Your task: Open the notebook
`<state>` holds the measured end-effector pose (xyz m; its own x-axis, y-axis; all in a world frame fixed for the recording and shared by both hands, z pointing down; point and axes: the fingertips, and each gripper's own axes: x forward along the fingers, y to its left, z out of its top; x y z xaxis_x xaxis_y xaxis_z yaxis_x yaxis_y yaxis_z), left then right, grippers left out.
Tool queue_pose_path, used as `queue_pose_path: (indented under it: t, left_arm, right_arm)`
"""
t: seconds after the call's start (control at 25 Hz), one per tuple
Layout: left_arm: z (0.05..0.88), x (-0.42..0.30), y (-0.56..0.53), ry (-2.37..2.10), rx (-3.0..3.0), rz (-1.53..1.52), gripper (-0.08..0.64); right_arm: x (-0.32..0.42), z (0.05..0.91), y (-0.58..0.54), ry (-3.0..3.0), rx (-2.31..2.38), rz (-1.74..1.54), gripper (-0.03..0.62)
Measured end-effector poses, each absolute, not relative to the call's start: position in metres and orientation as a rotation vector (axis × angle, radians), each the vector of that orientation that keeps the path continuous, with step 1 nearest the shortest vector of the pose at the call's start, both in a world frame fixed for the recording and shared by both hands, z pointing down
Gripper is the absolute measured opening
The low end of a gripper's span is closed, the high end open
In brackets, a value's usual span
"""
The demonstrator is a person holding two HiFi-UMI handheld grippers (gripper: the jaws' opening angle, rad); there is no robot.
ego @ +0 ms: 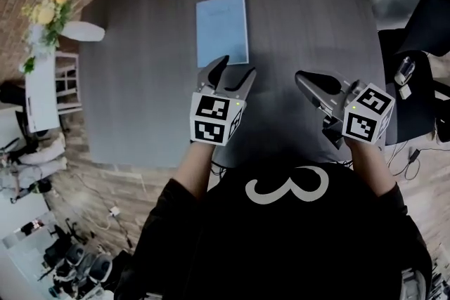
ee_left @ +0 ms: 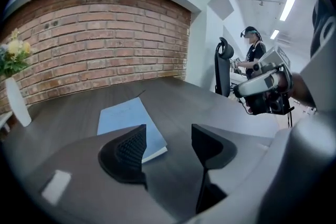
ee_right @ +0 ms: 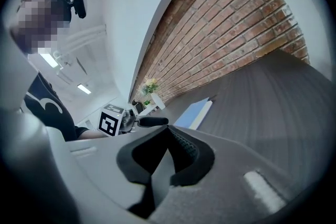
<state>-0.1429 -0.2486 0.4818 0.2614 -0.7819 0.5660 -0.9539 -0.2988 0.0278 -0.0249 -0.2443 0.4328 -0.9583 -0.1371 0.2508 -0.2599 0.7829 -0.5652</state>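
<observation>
A closed light-blue notebook [ego: 221,28] lies flat on the dark table [ego: 140,81], beyond both grippers. My left gripper [ego: 237,67] hovers just short of the notebook's near edge, its jaws open and empty. In the left gripper view the notebook [ee_left: 123,118] shows ahead, partly behind the left pad, with the gap of the left gripper [ee_left: 168,136] over bare table beside its near corner. My right gripper [ego: 299,76] hangs to the right, well clear of the notebook, jaws shut on nothing. The right gripper view looks past the right gripper [ee_right: 168,129] to the notebook [ee_right: 191,114] beyond.
A white vase [ego: 83,30] with yellow flowers [ego: 46,10] stands at the table's far left corner. An office chair [ego: 422,31] stands at the right of the table. A brick wall [ee_left: 94,39] runs behind it. A person [ee_left: 254,52] stands far off in the room.
</observation>
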Motion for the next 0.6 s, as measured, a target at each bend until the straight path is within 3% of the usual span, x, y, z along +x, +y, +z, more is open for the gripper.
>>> queue_pose_path:
  t: [0.6]
  left_arm:
    - [0.538, -0.147, -0.276, -1.641, 2.217, 1.042, 0.244]
  right_arm:
    - [-0.017, 0.466, -0.25, -2.737, 0.367, 0.975, 0.002]
